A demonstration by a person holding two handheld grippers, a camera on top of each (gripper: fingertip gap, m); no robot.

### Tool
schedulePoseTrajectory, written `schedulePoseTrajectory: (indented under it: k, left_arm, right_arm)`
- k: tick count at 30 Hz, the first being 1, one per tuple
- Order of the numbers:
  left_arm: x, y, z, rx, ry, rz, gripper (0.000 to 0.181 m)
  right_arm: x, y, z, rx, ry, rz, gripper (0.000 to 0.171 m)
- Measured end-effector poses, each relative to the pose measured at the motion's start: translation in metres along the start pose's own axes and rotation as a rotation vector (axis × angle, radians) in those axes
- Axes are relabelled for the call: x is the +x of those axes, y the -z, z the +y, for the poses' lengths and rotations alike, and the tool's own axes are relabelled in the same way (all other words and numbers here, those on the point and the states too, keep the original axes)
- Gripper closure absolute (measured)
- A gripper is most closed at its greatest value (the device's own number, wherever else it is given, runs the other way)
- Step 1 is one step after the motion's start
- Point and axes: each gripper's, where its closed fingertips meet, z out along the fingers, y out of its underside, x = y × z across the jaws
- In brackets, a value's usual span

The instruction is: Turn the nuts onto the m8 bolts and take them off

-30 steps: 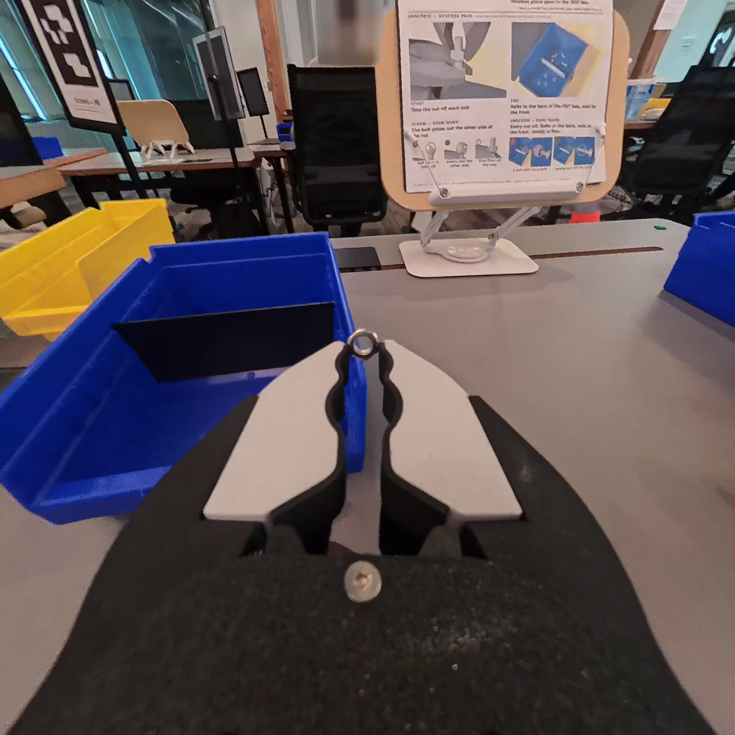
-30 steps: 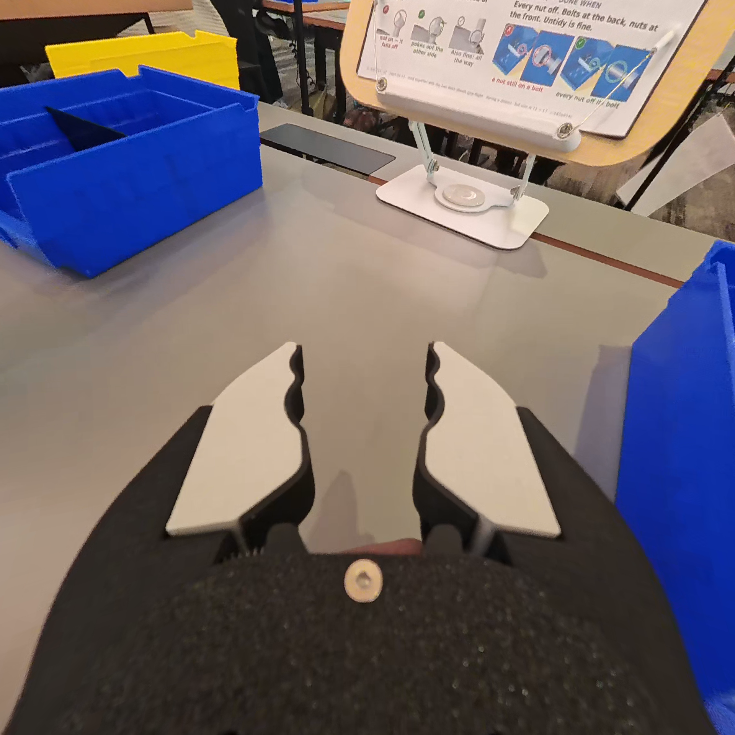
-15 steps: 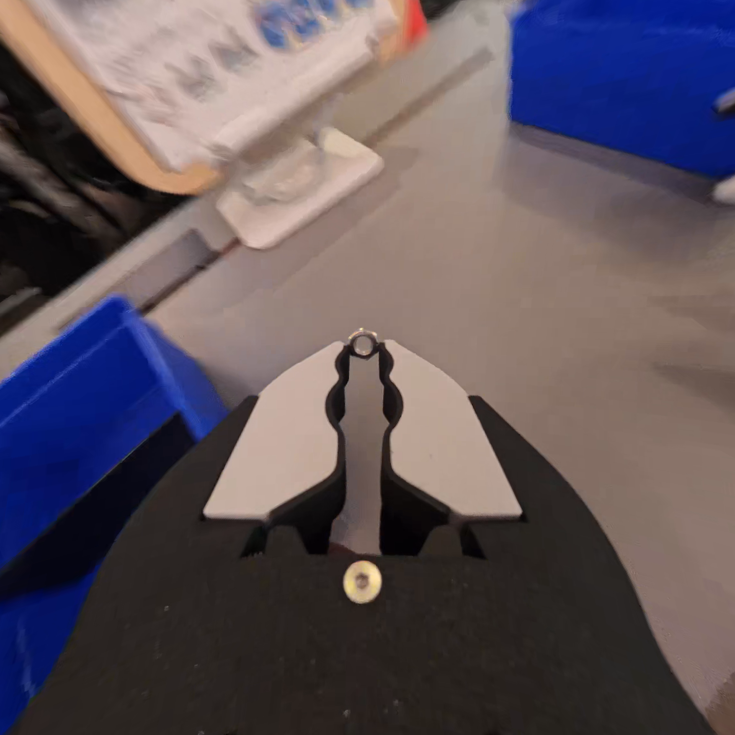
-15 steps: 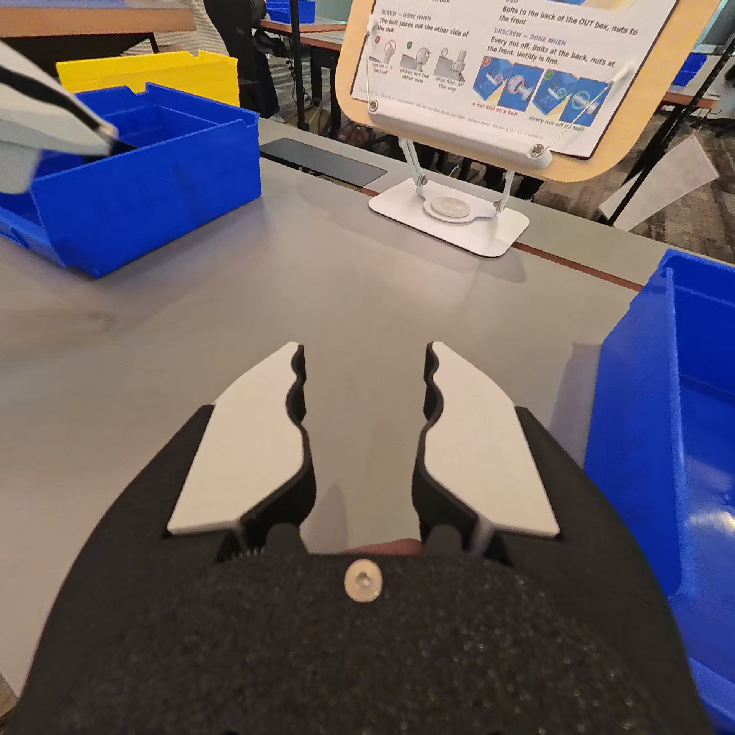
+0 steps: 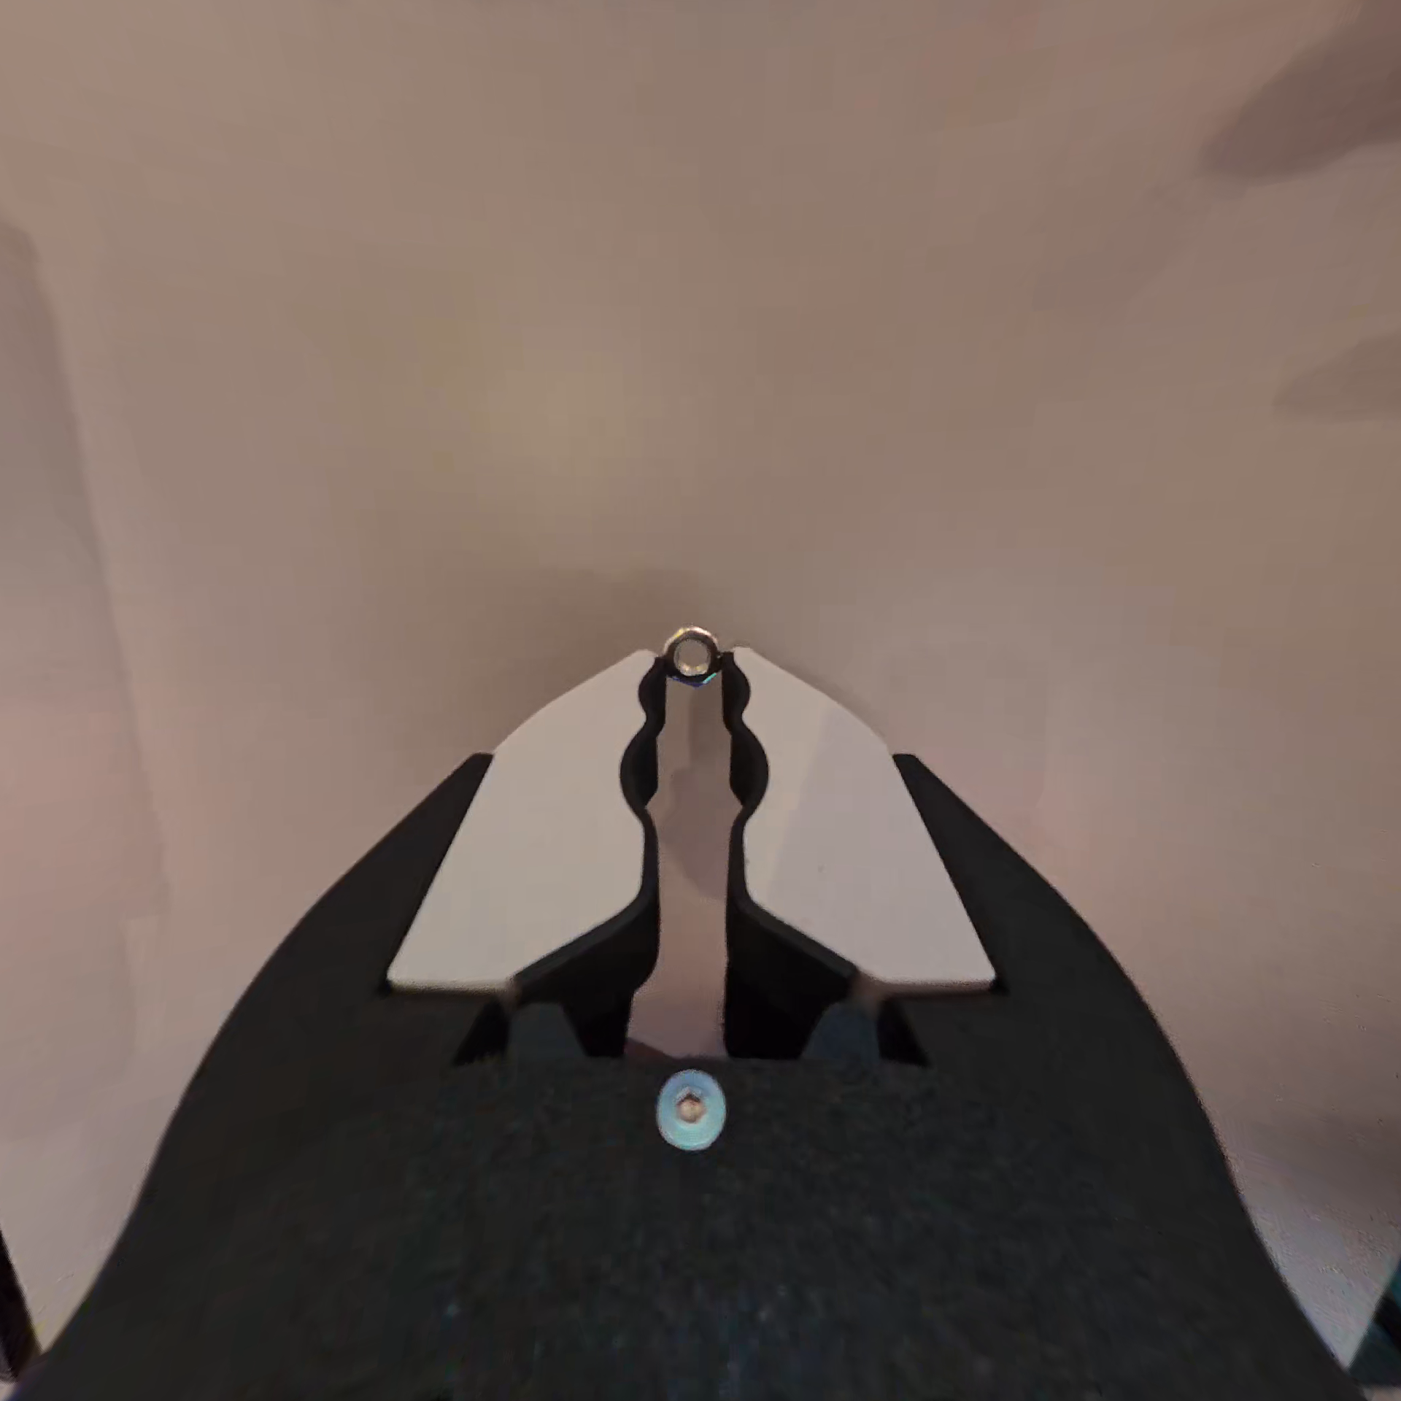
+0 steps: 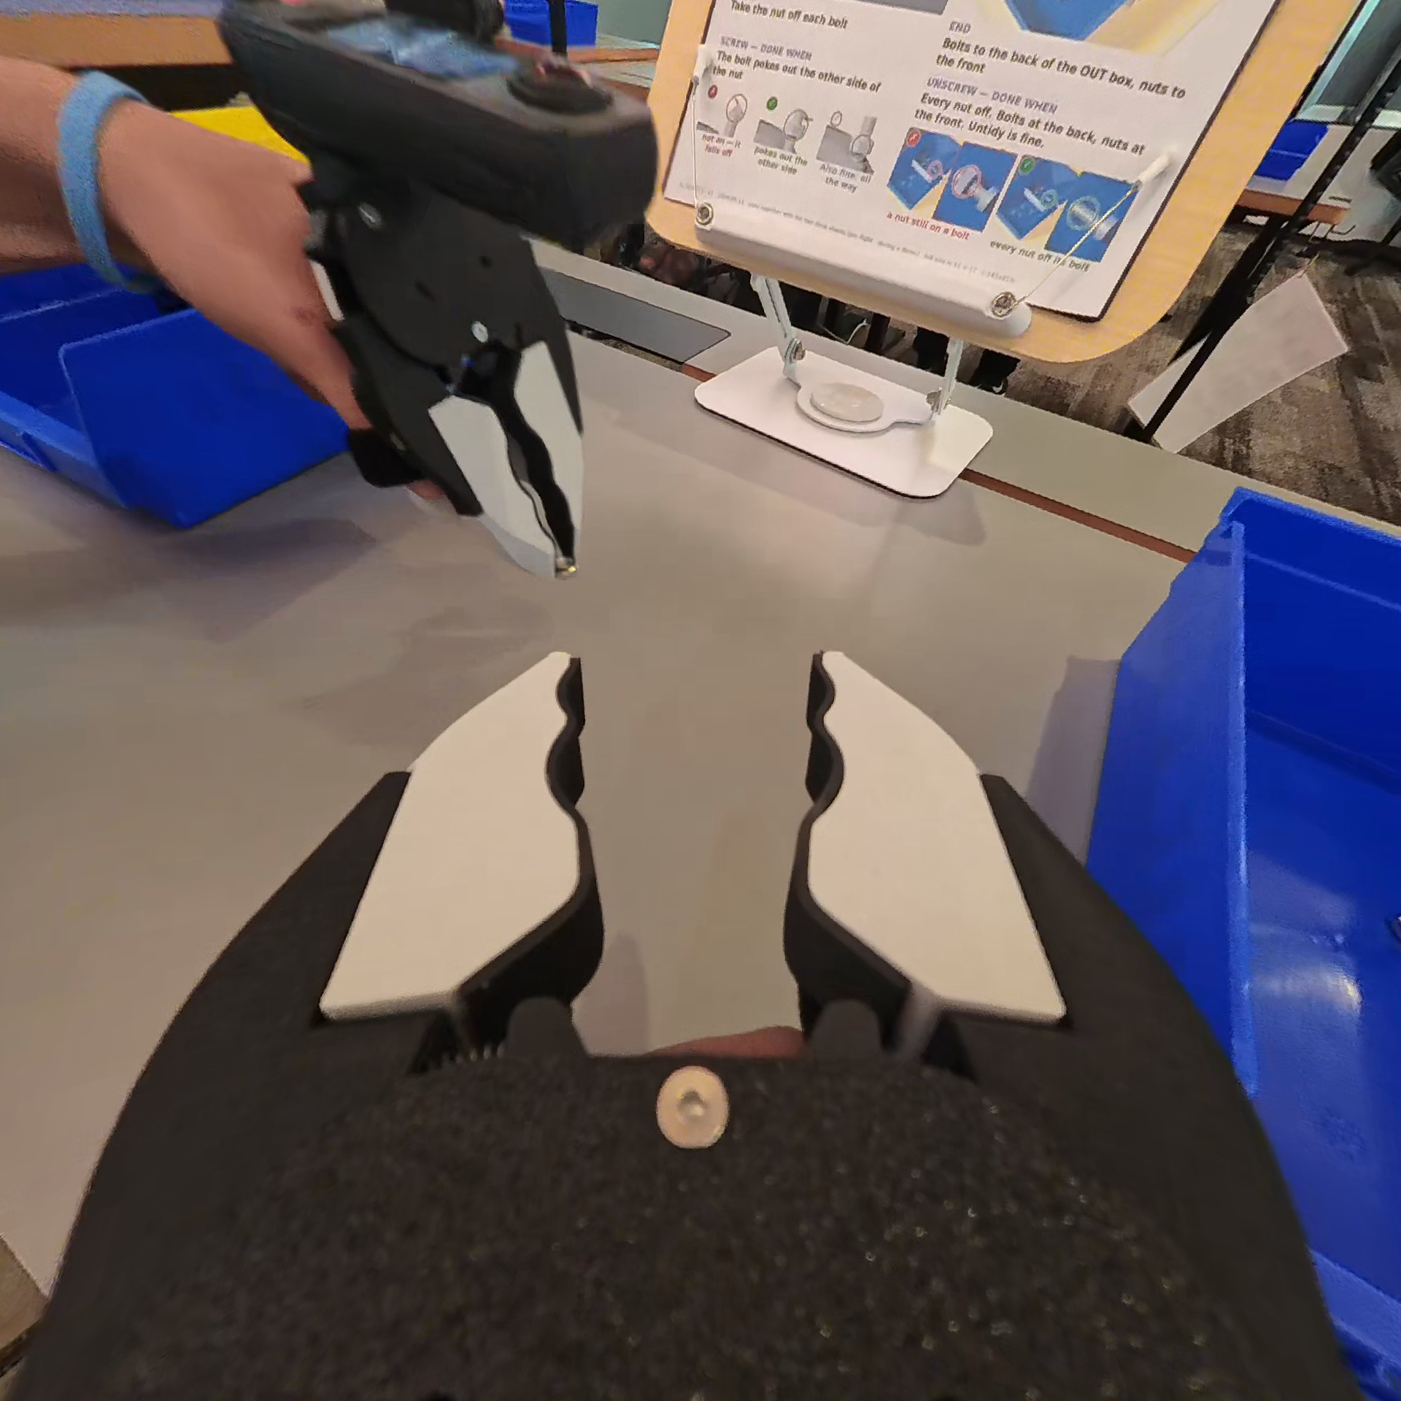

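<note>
Held, pinched at the very tips of the nearly closed left gripper, a small silver hex nut, its hole facing back along the fingers toward the camera, above bare grey tabletop. Pointed steeply down at the table in the right wrist view. Kept wide apart and empty, the right gripper. Flanked that open stretch: a blue plastic bin close on the right, another blue bin far left, a white-based instruction stand beyond.
</note>
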Motion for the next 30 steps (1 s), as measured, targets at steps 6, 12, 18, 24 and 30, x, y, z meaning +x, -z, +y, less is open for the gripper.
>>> schedulePoseTrajectory:
  k: [6, 12, 18, 24, 30]
  left_arm:
    - [-0.003, -0.025, 0.008, -0.129, -0.024, 0.065, 0.167]
    - [-0.007, -0.036, 0.011, -0.148, -0.025, 0.066, 0.167]
    - [-0.012, -0.01, 0.007, -0.015, 0.027, -0.021, 0.14]
    - [0.004, 0.111, 0.001, 0.577, 0.384, -0.383, 0.141]
    - [0.058, 0.168, 0.093, 0.889, 0.809, -0.967, 0.126]
  right_arm:
    - [0.002, -0.001, 0.002, 0.0, 0.001, 0.0, 0.115]
    - [0.002, -0.001, 0.003, -0.008, 0.003, -0.003, 0.115]
    - [0.005, -0.001, 0.005, -0.018, 0.004, 0.005, 0.115]
    - [0.007, -0.006, 0.016, -0.04, -0.009, 0.005, 0.114]
    - [-0.002, -0.012, 0.02, -0.06, -0.008, 0.003, 0.111]
